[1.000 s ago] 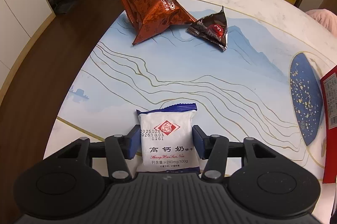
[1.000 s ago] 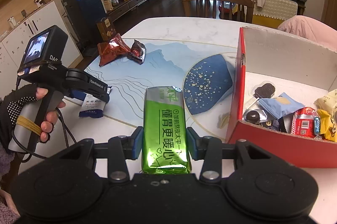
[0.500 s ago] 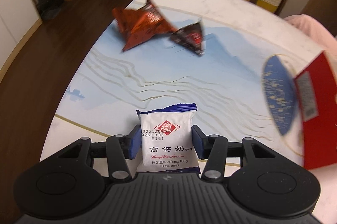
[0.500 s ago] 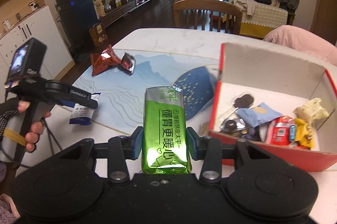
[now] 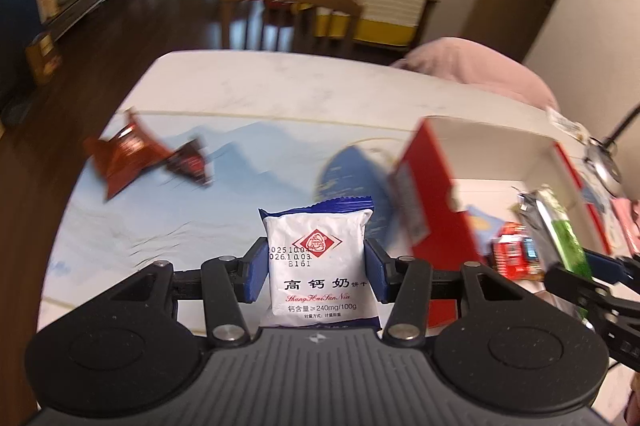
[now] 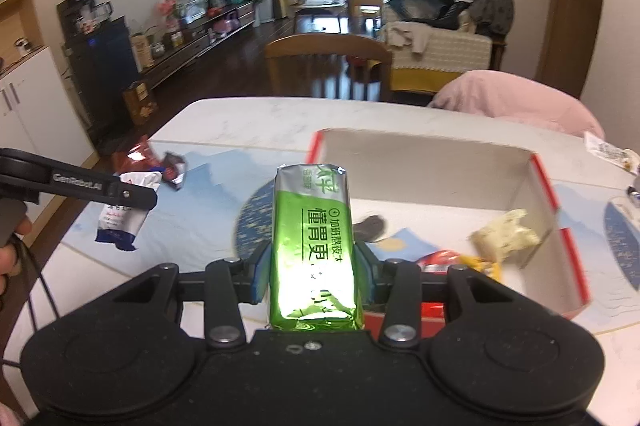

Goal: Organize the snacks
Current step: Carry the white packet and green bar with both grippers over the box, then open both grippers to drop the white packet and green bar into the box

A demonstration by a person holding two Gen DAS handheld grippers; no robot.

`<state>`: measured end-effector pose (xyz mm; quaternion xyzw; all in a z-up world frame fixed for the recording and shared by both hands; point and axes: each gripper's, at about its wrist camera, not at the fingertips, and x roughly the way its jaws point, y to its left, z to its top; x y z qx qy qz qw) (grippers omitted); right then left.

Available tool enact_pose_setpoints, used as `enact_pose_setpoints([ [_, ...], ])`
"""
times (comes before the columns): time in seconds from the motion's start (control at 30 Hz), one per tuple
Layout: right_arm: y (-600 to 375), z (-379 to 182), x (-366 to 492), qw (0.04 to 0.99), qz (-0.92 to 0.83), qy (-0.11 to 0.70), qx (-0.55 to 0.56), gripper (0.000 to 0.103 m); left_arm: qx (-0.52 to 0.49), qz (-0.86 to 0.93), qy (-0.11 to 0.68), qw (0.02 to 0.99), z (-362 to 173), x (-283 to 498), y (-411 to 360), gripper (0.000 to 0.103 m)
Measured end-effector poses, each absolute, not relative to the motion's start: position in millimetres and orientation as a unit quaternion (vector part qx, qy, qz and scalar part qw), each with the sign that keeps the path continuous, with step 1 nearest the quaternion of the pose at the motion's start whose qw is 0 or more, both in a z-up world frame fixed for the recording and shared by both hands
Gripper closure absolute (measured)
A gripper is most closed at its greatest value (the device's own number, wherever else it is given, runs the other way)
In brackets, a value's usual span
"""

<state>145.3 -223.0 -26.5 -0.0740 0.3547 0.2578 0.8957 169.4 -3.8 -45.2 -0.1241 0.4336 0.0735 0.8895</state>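
Observation:
My left gripper (image 5: 316, 274) is shut on a white and blue biscuit packet (image 5: 318, 266), held above the table left of the red box (image 5: 432, 194). It also shows in the right wrist view (image 6: 124, 214). My right gripper (image 6: 312, 272) is shut on a green foil snack pack (image 6: 312, 250), held over the near wall of the red box (image 6: 540, 174). The green pack also shows in the left wrist view (image 5: 560, 230). The box holds several snacks, among them a pale yellow one (image 6: 504, 234).
An orange-red packet (image 5: 124, 154) and a dark packet (image 5: 188, 166) lie at the table's far left. A wooden chair (image 6: 328, 66) stands beyond the far edge. A pink cushion (image 6: 516, 102) sits at the far right.
Both grippers have swung right toward the red box. The right gripper with the green pack is now over the box's near wall. The left gripper has lifted and turned right.

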Motion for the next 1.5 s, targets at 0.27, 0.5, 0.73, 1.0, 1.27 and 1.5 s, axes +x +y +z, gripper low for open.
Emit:
enact_pose_setpoints([
  [0.27, -264, -25, 169, 0.91, 0.217, 0.347, -0.07, 0.062, -0.079, 0.009, 0.436, 0.896, -28, 202, -69, 0.053],
  [0.5, -299, -34, 191, 0.912, 0.187, 0.359, -0.071, 0.062, -0.047, -0.031, 0.454, 0.889, -32, 228, -118, 0.053],
  [0.73, -322, -48, 219, 0.903, 0.173, 0.385, -0.08, 0.062, -0.02, -0.04, 0.483, 0.874, -50, 261, -155, 0.053],
  [1.0, -317, -63, 239, 0.889, 0.184, 0.409, -0.097, 0.062, -0.008, -0.026, 0.527, 0.849, -80, 296, -173, 0.053],
  [1.27, -309, -85, 263, 0.866, 0.189, 0.444, -0.131, 0.062, -0.001, -0.02, 0.556, 0.831, -107, 314, -184, 0.053],
  [1.5, -307, -95, 267, 0.858, 0.197, 0.454, -0.138, 0.062, 0.024, -0.016, 0.568, 0.822, -122, 315, -195, 0.053],
])
